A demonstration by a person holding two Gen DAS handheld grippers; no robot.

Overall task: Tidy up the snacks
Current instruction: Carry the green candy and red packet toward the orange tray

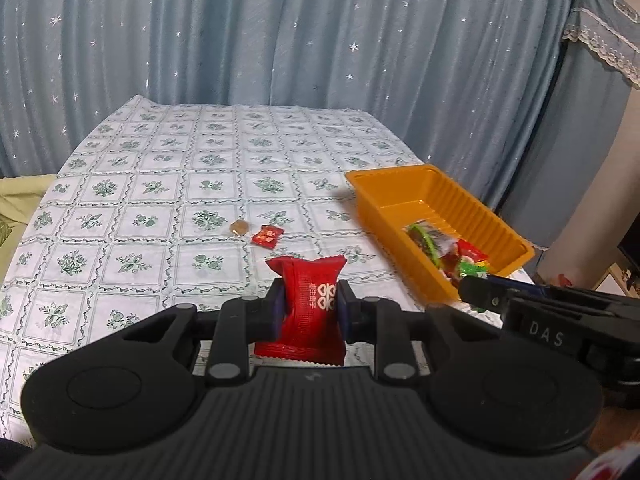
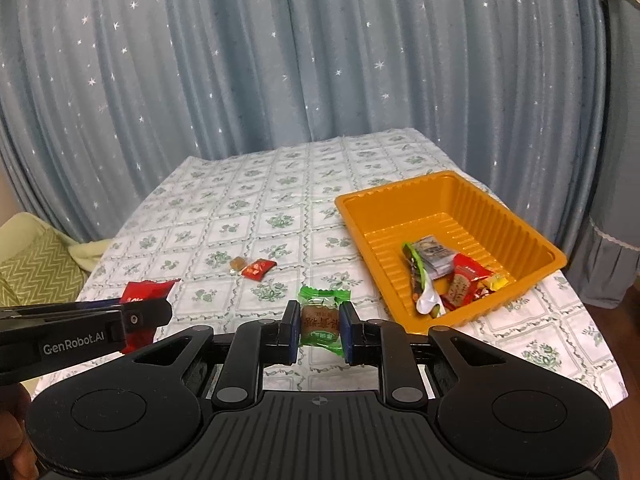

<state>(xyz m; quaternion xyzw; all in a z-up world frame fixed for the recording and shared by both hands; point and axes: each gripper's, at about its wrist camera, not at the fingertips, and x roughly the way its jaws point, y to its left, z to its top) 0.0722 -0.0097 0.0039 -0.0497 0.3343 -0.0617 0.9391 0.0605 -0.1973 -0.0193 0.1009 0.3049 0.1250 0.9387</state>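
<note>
Two hand-held grippers carry sweets above the desk (image 2: pixel 248 216): the left hand-held gripper (image 1: pixel 310 308) pinches a red foil snack packet (image 1: pixel 306 312), the right hand-held gripper (image 2: pixel 320 326) a green-wrapped candy (image 2: pixel 321 320). Slippery wrappers, pinched only mid-body, could slide free short of the orange ribbed plastic tray (image 2: pixel 404 200).

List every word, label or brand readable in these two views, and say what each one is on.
"DAS": on the right gripper body, left wrist view.
"GenRobot.AI": on the left gripper body, right wrist view.
Red packet in the left gripper: white characters, too blurred to read.
Green candy in the right gripper: characters unreadable.
Snacks in the orange tray: print too small.
</note>
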